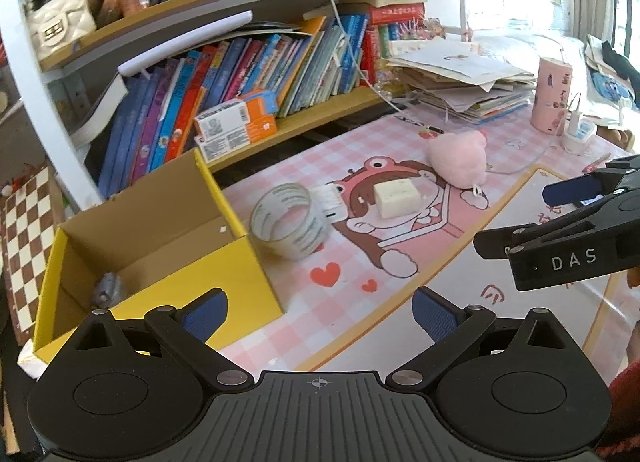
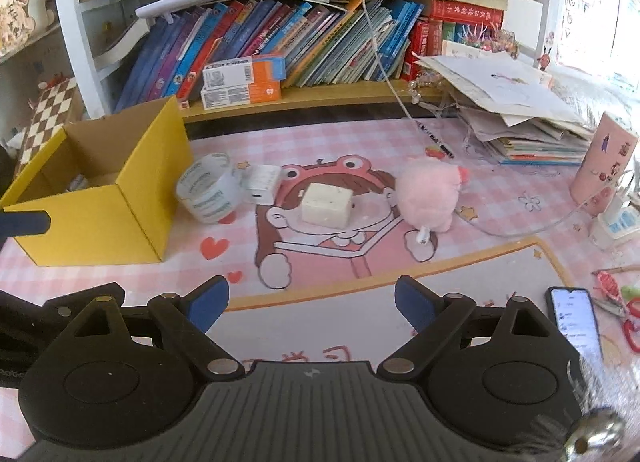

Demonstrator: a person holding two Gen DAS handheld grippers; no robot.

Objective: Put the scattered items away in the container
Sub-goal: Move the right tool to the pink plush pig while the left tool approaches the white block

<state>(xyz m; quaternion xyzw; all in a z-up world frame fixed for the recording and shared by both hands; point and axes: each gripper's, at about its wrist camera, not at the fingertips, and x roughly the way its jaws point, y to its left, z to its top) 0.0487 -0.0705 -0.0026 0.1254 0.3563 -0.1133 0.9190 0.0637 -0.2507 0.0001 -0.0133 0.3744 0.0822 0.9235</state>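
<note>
We list, outward from the yellow box (image 2: 96,198): tape roll (image 2: 210,192), white charger (image 2: 262,183), cream block (image 2: 327,204), pink plush (image 2: 429,198). Our left gripper (image 1: 320,312) and right gripper (image 2: 312,302) gape, empty.

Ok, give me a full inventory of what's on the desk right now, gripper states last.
cardboard box: one, yellow outside, brown inside, left end of the mat, open top
small grey item: one, inside the box, too blurred to identify
tape roll: one, clear, just right of the box
white charger: one, behind the tape roll, touching it
cream block: one, speckled, mat centre
pink plush: one, right of the block
pink cup: one, far right
paper stack: one pile, back right
phone: one, screen lit, near right edge
desk mat: one, pink checked
left gripper: open, empty, by the box
right gripper: open, empty
</note>
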